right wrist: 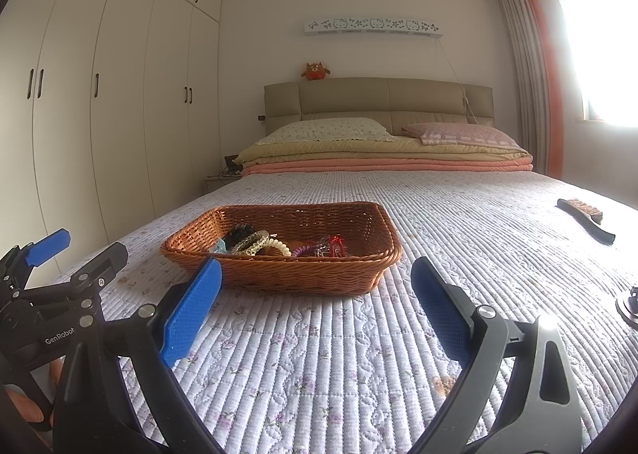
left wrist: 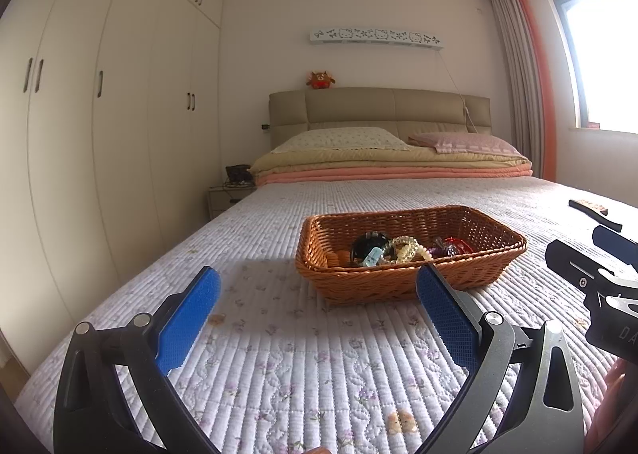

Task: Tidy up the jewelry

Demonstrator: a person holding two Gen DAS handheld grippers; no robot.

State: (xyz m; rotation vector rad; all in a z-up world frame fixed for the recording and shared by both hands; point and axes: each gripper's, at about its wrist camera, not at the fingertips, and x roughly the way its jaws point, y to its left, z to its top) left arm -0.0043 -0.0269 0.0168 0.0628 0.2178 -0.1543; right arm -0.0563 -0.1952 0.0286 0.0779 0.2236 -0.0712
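Observation:
A brown wicker basket (left wrist: 470, 274) sits on the quilted bed and holds a heap of jewelry (left wrist: 398, 250): bead bracelets, a dark round piece, purple and red items. In the right wrist view the basket (right wrist: 303, 274) and its jewelry (right wrist: 275, 244) lie straight ahead. My left gripper (left wrist: 319, 290) is open and empty, just short of the basket's near left side. My right gripper (right wrist: 317, 282) is open and empty, in front of the basket's near wall. Each gripper shows at the edge of the other's view.
A dark brush (right wrist: 586, 220) lies on the quilt (right wrist: 359, 374) at the right. Folded blankets and two pillows (right wrist: 382, 151) lie at the headboard. White wardrobes (left wrist: 99, 115) line the left wall. A window and curtain (left wrist: 526, 75) stand at the right.

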